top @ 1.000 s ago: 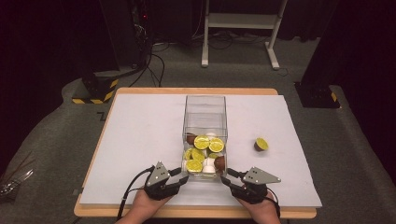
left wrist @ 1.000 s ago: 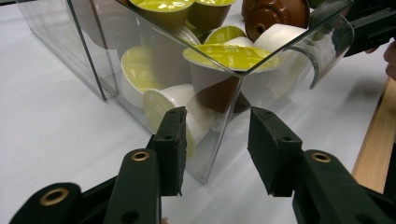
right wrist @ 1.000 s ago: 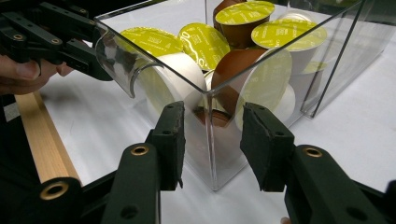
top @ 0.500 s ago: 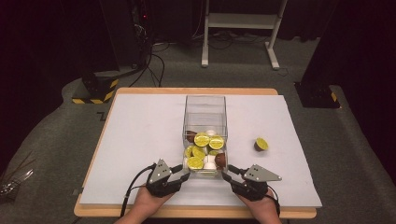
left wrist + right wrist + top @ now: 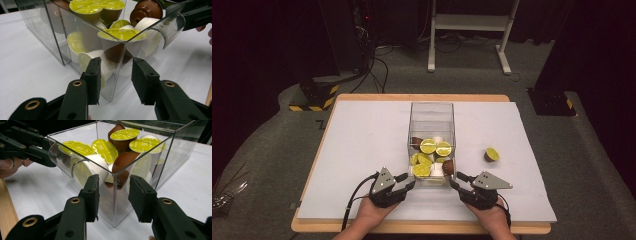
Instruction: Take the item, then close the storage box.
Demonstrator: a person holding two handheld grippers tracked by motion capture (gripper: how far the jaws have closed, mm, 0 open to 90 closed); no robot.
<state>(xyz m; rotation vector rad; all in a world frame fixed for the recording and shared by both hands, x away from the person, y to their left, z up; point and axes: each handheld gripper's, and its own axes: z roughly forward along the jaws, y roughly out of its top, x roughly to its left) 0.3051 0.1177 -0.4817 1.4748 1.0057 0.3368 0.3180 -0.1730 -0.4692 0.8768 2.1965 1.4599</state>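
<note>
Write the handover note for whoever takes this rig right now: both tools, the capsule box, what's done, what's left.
Left tool: jaws astride the near left corner of the clear box; they have just been closing, and pad contact is unclear.
Right tool: jaws astride the near right corner; contact is unclear too.
Box: stands on the white sheet, holding a pile of lime-lidded, brown and white capsules.
Stray capsule: lies on the sheet, right of the box.
Done: both tools set at the box's near corners.
Left, probably: grip the corners, then move the box; the stray capsule remains outside.
</note>
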